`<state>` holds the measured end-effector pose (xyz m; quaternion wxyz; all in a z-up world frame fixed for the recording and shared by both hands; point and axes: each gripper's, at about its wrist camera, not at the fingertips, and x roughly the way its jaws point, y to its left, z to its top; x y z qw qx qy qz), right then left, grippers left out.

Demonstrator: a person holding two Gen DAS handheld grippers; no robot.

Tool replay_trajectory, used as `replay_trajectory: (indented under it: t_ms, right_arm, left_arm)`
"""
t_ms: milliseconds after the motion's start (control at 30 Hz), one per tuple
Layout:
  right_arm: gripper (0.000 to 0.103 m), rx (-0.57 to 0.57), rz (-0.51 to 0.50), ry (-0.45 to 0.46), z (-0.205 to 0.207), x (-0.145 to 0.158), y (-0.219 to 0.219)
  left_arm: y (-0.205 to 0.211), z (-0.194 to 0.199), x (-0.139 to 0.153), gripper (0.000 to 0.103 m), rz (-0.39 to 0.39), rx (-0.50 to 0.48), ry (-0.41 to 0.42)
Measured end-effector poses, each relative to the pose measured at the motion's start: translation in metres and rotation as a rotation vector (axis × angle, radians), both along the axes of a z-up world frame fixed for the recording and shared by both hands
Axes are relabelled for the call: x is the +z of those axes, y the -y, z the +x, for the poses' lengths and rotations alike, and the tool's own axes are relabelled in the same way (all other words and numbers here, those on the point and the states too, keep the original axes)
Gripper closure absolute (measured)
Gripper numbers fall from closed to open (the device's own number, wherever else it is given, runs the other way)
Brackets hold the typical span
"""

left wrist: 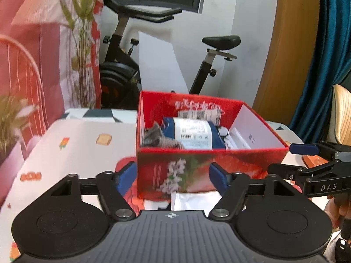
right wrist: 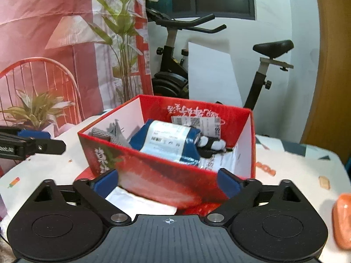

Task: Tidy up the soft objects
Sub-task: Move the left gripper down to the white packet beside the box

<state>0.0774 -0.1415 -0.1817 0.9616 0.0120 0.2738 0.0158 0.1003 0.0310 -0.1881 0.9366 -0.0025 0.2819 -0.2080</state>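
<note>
My left gripper (left wrist: pixel 172 178) is spread wide, its blue pads (left wrist: pixel 126 176) flanking the near wall of the red box (left wrist: pixel 197 171) with nothing pinched between them. My right gripper (right wrist: pixel 167 180) is spread wide too, its pads (right wrist: pixel 228 183) either side of the box's near corner and holding nothing. The box sits open-topped on the white printed tablecloth (left wrist: pixel 76 144), and everything soft is inside it. The blue rolled bundle with a white label (left wrist: pixel 193 134) lies in the middle of the box on its side; from the left wrist its long axis runs across the box, left to right, and from the right wrist it slants from the far left of the box down toward the near right. A grey knitted piece (left wrist: pixel 154 137) lies against the bundle's left end, by the box's left wall. A black and white soft item (right wrist: pixel 210 145) sits at the bundle's other end, toward the box's right wall. White paper (right wrist: pixel 140 201) pokes out from under the box's near edge. An orange object (right wrist: pixel 343 219) lies on the tablecloth well to the right of the box. An exercise bike (right wrist: pixel 175 65) stands behind the box
</note>
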Motion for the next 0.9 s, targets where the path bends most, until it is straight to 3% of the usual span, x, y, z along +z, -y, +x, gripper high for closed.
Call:
replay_trajectory:
  t_ms: [100,200,300,400,900]
  right_arm:
    - [0.027,-0.007,0.032,0.005,-0.007,-0.010,-0.002]
    - [0.046,-0.006,0.065,0.002,-0.013,-0.020,-0.004]
    - [0.061,0.005,0.075,-0.002,-0.016,-0.029,-0.008]
    - [0.069,0.029,0.086,-0.022,-0.017,-0.040,-0.011]
    - [0.069,-0.012,0.186,-0.170,0.002,-0.099,-0.004]
  left_arm:
    - [-0.002,0.001,-0.014,0.052,-0.006,-0.006,-0.035]
    - [-0.001,0.002,-0.029,0.066,-0.006,-0.016,-0.075]
    - [-0.001,0.003,-0.045,0.069,-0.020,-0.022,-0.118]
    - [0.001,0.006,-0.060,0.069,-0.025,-0.023,-0.159]
    - [0.005,0.022,-0.096,0.069,-0.052,-0.027,-0.258]
